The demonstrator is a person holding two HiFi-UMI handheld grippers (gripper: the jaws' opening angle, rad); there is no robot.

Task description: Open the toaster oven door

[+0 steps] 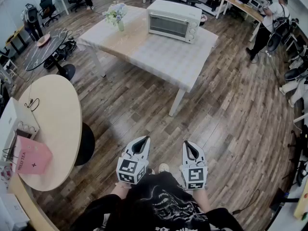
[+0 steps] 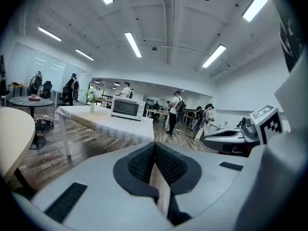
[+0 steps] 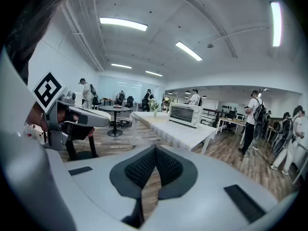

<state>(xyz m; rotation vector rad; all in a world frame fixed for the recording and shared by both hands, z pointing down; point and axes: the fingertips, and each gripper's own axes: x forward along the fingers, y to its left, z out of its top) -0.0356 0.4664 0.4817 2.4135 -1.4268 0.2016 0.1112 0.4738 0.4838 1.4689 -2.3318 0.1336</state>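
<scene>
My left gripper (image 1: 143,140) and right gripper (image 1: 187,144) are both clenched tight on nothing, side by side close to my body. The toaster oven (image 1: 173,20) sits with its door closed on the table (image 1: 154,57) at twelve o'clock, well apart from both pairs of jaws.

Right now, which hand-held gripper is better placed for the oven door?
Probably the right hand-held gripper, slightly: the oven sits more to its side. It and the left hand-held gripper are shut and far off.
</scene>
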